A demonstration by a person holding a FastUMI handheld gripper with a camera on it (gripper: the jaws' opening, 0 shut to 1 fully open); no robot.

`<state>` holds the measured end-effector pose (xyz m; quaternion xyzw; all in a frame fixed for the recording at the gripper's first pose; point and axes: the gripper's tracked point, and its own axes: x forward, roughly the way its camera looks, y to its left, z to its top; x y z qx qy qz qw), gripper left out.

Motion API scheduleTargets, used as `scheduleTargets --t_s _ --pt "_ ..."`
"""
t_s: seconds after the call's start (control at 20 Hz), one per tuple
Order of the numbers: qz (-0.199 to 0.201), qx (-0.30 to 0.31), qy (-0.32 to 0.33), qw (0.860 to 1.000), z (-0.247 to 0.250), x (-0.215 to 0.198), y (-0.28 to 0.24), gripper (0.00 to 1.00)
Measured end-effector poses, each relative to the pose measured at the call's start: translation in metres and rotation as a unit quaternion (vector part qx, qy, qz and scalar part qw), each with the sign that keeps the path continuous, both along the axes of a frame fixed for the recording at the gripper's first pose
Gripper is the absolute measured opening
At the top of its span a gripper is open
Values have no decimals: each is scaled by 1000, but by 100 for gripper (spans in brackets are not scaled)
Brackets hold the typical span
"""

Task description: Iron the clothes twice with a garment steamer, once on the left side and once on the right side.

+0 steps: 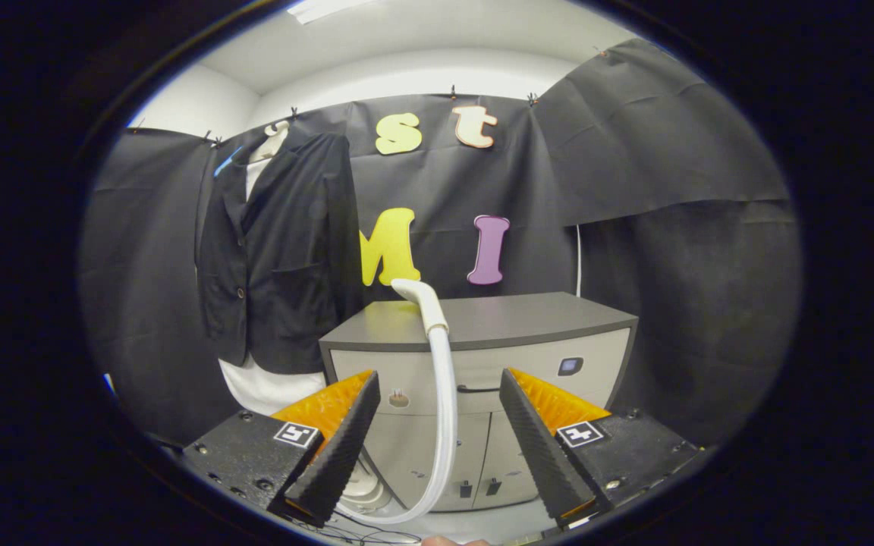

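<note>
A dark jacket [285, 250] over a white shirt hangs on a hanger against the booth wall, up and to the left beyond my fingers. The garment steamer's white head [420, 297] lies on the near edge of a grey cabinet top. Its white hose [446, 409] drops down the cabinet front and curves toward a base unit [365, 489] on the floor. My gripper [439, 383] is open, fingers wide apart with the hose showing in the gap well beyond them. Nothing is held.
The grey cabinet [536, 318] with pale drawer fronts stands straight ahead, its top bare apart from the steamer head. Thin cables [376, 531] lie on the floor below my fingers. Black cloth walls close in the booth on all sides.
</note>
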<state>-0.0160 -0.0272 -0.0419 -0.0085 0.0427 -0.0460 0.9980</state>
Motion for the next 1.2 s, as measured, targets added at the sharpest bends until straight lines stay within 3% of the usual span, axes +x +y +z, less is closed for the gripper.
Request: scheduleTargets --t_s 0.45,0.85,1.2 --pt "-3 12 19 1000 -3 17 22 99" --pt "-31 0 11 999 19 40 51 99" --pt "-30 7 52 998 44 78 53 99"
